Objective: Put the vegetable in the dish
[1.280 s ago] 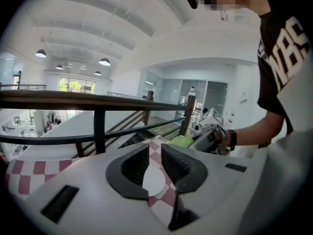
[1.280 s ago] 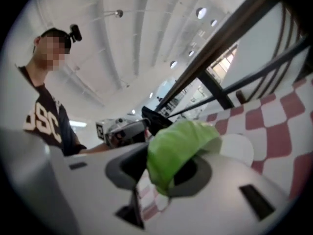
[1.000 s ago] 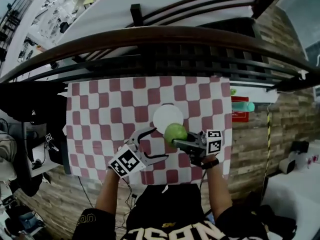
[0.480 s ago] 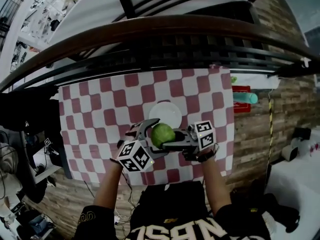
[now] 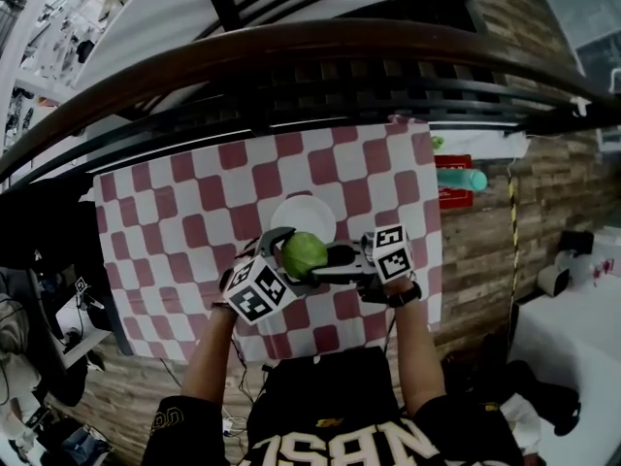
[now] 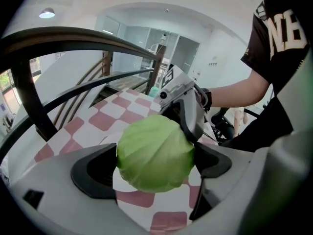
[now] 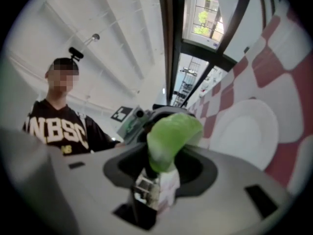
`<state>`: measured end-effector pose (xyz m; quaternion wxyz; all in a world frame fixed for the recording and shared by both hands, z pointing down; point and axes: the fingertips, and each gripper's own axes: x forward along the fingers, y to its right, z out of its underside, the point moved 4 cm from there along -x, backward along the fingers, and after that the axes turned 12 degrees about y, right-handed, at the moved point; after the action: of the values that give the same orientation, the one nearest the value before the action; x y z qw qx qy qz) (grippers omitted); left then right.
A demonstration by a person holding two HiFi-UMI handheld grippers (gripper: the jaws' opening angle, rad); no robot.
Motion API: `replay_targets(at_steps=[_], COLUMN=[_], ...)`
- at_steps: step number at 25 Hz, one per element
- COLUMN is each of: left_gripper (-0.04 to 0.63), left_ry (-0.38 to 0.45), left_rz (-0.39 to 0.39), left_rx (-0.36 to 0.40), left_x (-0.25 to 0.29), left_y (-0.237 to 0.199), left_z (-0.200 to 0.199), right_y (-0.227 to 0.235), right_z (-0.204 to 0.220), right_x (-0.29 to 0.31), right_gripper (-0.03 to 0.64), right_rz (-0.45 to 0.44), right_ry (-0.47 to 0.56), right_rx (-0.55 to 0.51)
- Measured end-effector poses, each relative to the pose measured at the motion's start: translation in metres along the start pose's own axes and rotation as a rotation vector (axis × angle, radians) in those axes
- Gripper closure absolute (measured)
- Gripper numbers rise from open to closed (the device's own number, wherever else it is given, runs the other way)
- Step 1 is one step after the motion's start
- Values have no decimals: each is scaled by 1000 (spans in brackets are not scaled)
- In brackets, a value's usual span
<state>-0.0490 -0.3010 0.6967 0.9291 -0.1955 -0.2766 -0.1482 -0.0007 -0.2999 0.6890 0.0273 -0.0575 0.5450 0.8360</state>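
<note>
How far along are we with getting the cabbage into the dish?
Done: the round green cabbage is up off the red-and-white checked cloth. In hand: the left hand-held gripper is closing its jaws on it, while the right hand-held gripper is opening its own. Left: set it in the white round dish just beyond.

- Bright, even daylight indoors; a ceiling lamp (image 6: 47, 13) glows.
- Strong fisheye bending and dark corners throughout.
- Right gripper view: the cabbage (image 7: 171, 136) looks smeared, perhaps by motion.
</note>
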Motion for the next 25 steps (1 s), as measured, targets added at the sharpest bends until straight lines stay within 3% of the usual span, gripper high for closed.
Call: replay_targets(at_steps=[4,7,11,15,18,22,25], left_gripper=[84,84,84,84,84,83,83], left_ry=[-8,-35,-105,-116,-119,-61,13], left_rz=[-73,-152,-266,-329,-359,-397,-388], left_rx=[-18,16,33,-33,-32,13,-22], left_x=[-9,2,24,46,59,67,62], left_y=[-20,-34,-43,-53,-59,-65,-62], left_z=[4,10,26,34,39,38,30], right_y=[13,20,10,5,5,0,-6], right_z=[2,-7,-16,-20,-21,-34,-47], right_x=[-53,-84,-92,-89,-92,-96,-90], right_gripper=[443,443,443,443,443,443,443], right_rz=[247,373,407,448,470,501,509], right_ry=[20,149,343,355,370,452,505], right_rx=[-92,-104,-117,-175,-196,-206,-206])
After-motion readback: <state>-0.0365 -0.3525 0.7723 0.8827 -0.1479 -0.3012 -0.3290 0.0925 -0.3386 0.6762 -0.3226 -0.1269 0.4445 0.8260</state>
